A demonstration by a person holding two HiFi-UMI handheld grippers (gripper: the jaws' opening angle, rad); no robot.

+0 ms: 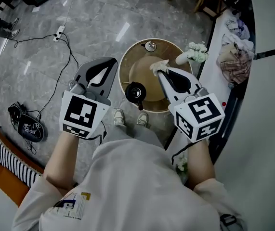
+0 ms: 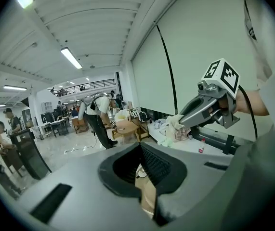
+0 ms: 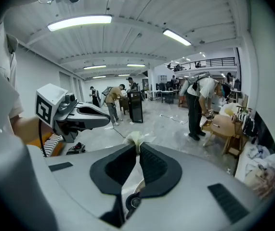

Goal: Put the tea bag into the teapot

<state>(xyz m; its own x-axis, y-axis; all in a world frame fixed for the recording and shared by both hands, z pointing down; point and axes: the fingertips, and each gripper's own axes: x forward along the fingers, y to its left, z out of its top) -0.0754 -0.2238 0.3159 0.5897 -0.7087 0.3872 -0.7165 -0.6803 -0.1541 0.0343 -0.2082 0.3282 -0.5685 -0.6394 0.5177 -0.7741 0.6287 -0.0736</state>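
1. Right gripper (image 1: 159,73) pinches the pale tea bag (image 1: 157,64) at its tips, centre frame, likely so it hangs free
2. Black teapot (image 1: 135,94) waits just lower left
3. Left gripper (image 1: 110,64) closed, empty, held aside

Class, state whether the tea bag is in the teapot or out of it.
Out: the right tongs pinch the tea bag, held apart from the teapot.

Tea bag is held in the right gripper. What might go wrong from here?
The right gripper pinches the tea bag only at its jaw tips, so it may slip. The teapot sits below and off to one side; a release from here would likely miss. The left gripper isn't steadying it.
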